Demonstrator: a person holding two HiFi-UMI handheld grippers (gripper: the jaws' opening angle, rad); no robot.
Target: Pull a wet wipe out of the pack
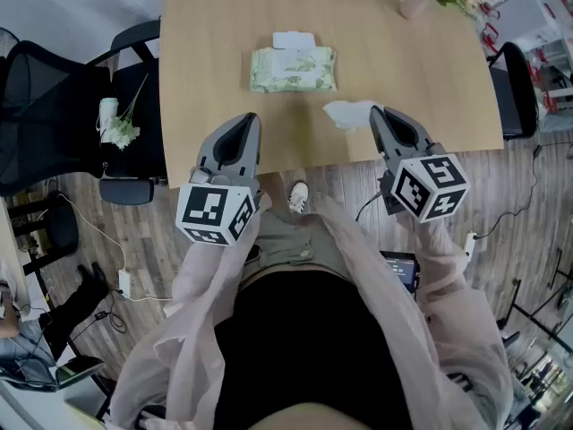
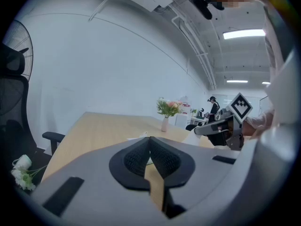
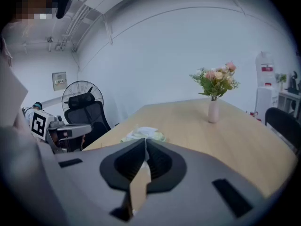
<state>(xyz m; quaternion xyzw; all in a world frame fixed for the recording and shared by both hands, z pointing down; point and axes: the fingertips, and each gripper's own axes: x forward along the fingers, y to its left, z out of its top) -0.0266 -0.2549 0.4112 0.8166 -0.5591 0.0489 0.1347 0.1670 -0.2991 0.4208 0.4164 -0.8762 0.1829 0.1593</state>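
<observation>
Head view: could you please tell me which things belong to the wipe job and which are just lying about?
Job: pack of wipes, wipe, right gripper holding it, left gripper.
Lying about: vase of flowers, black chair, white flowers.

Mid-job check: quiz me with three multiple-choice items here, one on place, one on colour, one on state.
1. The vase stands at the table's: A far right corner; B near left corner; C centre.
2. The pack is: A red; B pale green; C black.
3. The right gripper is: A open; B shut on the pack; C shut on a wet wipe.
Key: A, it sits far right in the head view; B, its wrapper is green; C, the wipe is pinched in its closed fingers.
</observation>
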